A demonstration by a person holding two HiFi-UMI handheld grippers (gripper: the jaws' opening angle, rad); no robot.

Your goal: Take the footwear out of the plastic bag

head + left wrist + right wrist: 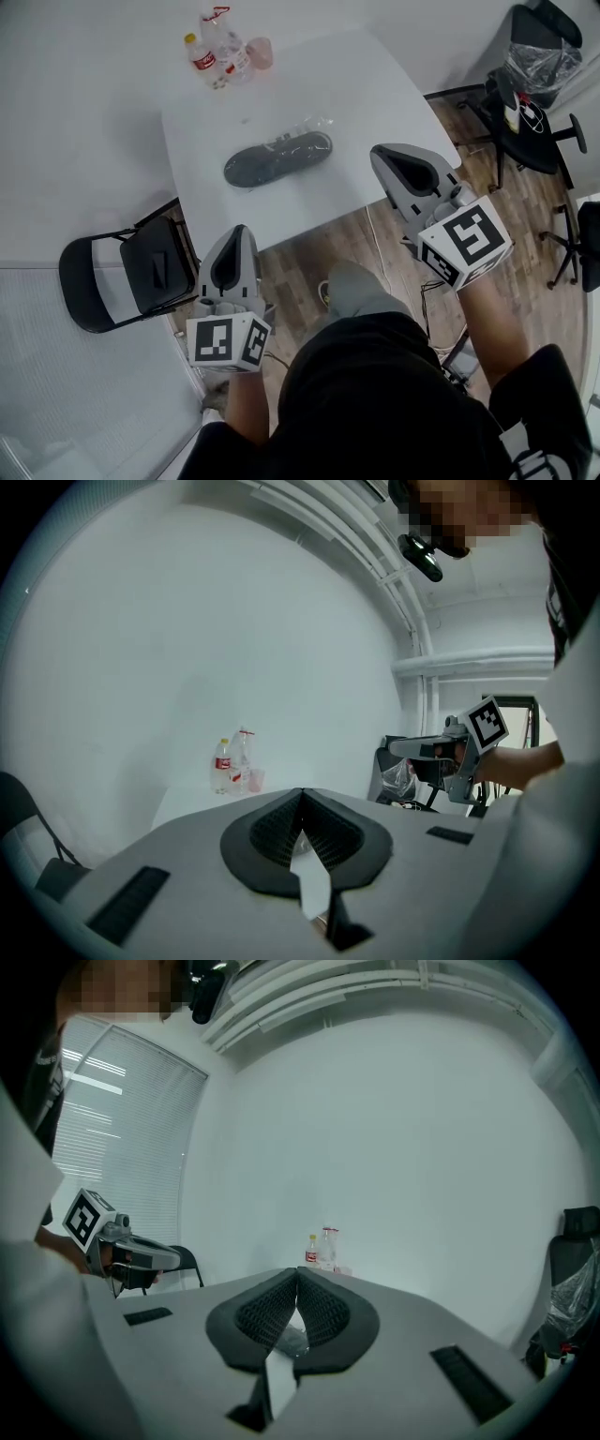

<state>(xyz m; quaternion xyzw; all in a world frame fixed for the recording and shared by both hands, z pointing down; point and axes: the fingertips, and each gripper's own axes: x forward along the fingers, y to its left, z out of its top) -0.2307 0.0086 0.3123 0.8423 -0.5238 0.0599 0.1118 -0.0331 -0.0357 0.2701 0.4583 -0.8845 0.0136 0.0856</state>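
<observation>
Nothing started: footwear bagged on the tabletop, both grippers empty and short of it.

In the head view a dark shoe-like piece of footwear [277,158] lies flat near the middle of the white tabletop [375,84], wrapped in a clear plastic bag [317,124] that bunches at its 2 o'clock end. Bottles [214,52] stand at the tabletop's 11 o'clock corner. The left gripper [239,232] hangs off the near edge with the footwear at its 12 o'clock. The right gripper [384,155] sits by the edge with the footwear at its 9 o'clock. Each gripper view shows fingers pressed together on nothing. By my reading, reaching, pinning the bag and drawing the footwear out all remain.
</observation>
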